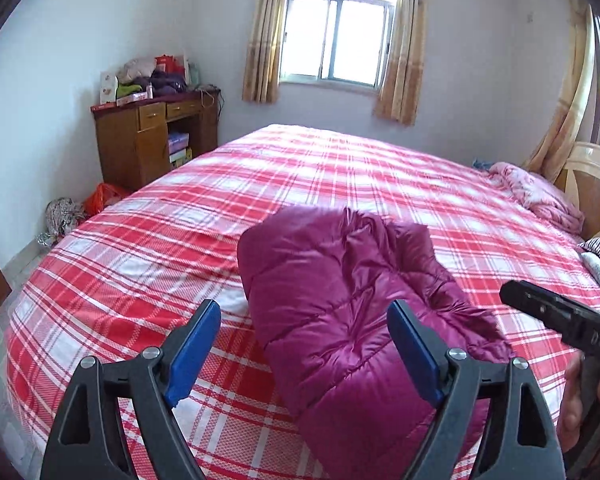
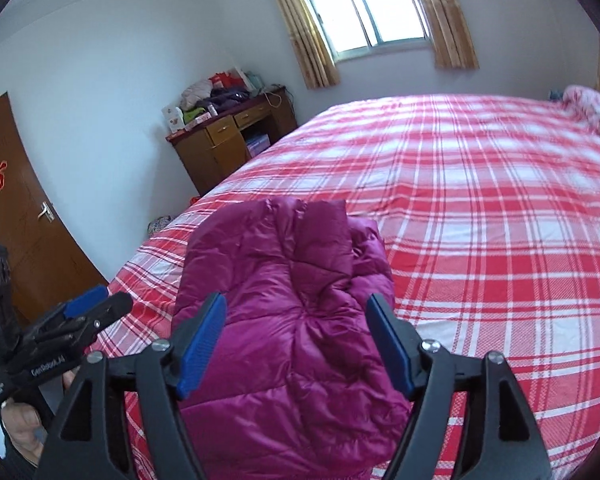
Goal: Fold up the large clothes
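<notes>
We hold our left gripper (image 1: pixel 304 344) and right gripper (image 2: pixel 296 340) side by side, both tilted downward, jaws spread wide with nothing between the blue pads (image 2: pixel 202 344).

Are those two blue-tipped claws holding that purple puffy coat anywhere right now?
No. The left gripper and right gripper both stand open above the folded magenta quilted down jacket, which lies loose on the red plaid bedspread.

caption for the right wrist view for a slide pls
Right gripper open above a folded magenta puffer jacket on a red plaid bed, left gripper alongside.
</notes>
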Motion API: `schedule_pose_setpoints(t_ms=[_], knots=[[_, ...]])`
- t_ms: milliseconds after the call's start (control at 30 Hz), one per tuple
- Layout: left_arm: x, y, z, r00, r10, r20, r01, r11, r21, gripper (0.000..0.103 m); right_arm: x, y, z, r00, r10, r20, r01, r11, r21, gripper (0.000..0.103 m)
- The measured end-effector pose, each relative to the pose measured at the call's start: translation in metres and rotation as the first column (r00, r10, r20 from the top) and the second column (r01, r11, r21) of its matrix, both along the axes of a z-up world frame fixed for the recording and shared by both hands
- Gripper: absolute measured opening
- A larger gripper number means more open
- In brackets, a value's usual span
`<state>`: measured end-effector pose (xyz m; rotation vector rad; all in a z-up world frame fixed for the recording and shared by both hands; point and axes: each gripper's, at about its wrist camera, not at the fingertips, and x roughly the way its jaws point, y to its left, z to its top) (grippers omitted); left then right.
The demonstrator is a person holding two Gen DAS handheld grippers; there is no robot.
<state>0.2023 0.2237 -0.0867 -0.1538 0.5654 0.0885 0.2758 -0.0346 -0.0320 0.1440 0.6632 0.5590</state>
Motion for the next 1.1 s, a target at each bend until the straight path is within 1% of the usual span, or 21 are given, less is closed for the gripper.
schedule_pose_setpoints(t_ms=[133, 233, 367, 567, 733, 1100], knots=[[-0.009, -0.002, 0.012, 0.999, 0.009, 0.039, -0.009, 1.0, 0.0, 0.086, -0.019, -0.005, 0.009, 0.999, -0.032, 0.041, 0.033, 0.999, -0.025, 0.077], [-0.013, -0.005, 0.019, 0.998, 0.0, 0.059, 0.0, 1.0, 0.002, 0.086, -0.027, -0.009, 0.016, 0.997, -0.045, 0.06, 0.046, 0.999, -0.019, 0.082], [-0.019, -0.009, 0.026, 0.997, -0.016, 0.078, 0.016, 1.0, 0.001, 0.087, -0.031, -0.008, 0.02, 0.996, -0.049, 0.068, 0.05, 0.999, -0.018, 0.082], [-0.024, -0.009, 0.032, 0.995, -0.016, 0.101, 0.017, 1.0, -0.003, 0.087, -0.039, -0.003, 0.026, 0.995, -0.041, 0.087, 0.043, 0.999, -0.028, 0.082], [-0.025, -0.008, 0.033, 0.994, -0.013, 0.104, 0.013, 1.0, -0.002, 0.087, -0.043, -0.001, 0.028, 0.994, -0.041, 0.1, 0.044, 0.999, -0.029, 0.087], [-0.025, -0.01, 0.031, 0.995, -0.015, 0.098, 0.015, 1.0, 0.005, 0.088, -0.044, -0.003, 0.025, 0.995, -0.049, 0.091, 0.051, 0.998, -0.021, 0.087]])
